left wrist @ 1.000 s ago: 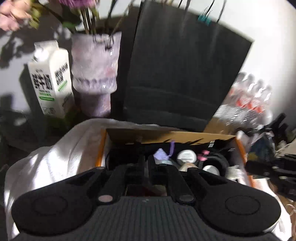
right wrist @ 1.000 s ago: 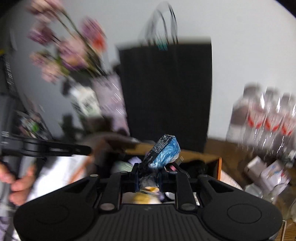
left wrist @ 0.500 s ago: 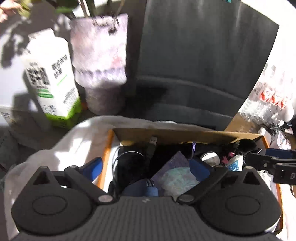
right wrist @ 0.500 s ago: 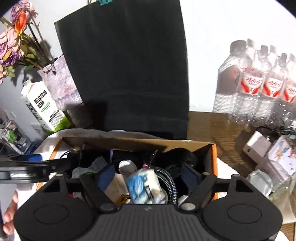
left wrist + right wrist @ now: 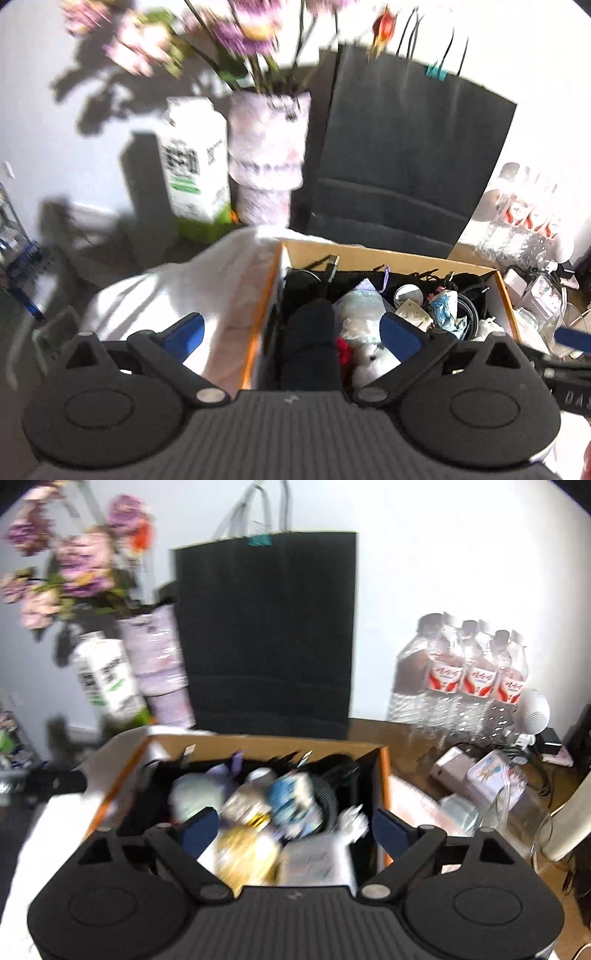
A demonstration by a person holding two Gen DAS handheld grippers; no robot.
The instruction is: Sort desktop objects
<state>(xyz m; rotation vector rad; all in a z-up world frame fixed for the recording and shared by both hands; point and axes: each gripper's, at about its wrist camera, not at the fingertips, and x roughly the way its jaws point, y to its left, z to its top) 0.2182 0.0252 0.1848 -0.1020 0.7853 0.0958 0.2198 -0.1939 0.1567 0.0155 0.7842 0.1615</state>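
An orange-edged cardboard box (image 5: 369, 254) (image 5: 266, 743) holds several small things: a blue-and-white packet (image 5: 445, 309) (image 5: 291, 800), a round white tin (image 5: 408, 294), a clear bag (image 5: 360, 306), dark cables and a dark bundle (image 5: 310, 334). My left gripper (image 5: 291, 332) hangs over the box's left wall, open wide, with nothing gripped. My right gripper (image 5: 295, 827) is above the box's near right part. Its jaws are opening and its pads touch nothing. The packet lies loose in the box beyond them. The picture is blurred.
Behind the box stand a black paper bag (image 5: 266, 627), a vase of flowers (image 5: 267, 162) and a milk carton (image 5: 194, 166). Water bottles (image 5: 469, 672), a white charger (image 5: 448, 766) and a printed tin (image 5: 491, 775) sit to the right. A white cloth (image 5: 177, 288) lies left.
Both grippers went from shut to open. The right one let go of the blue packet, which now lies in the box. Both have drawn back from the box.
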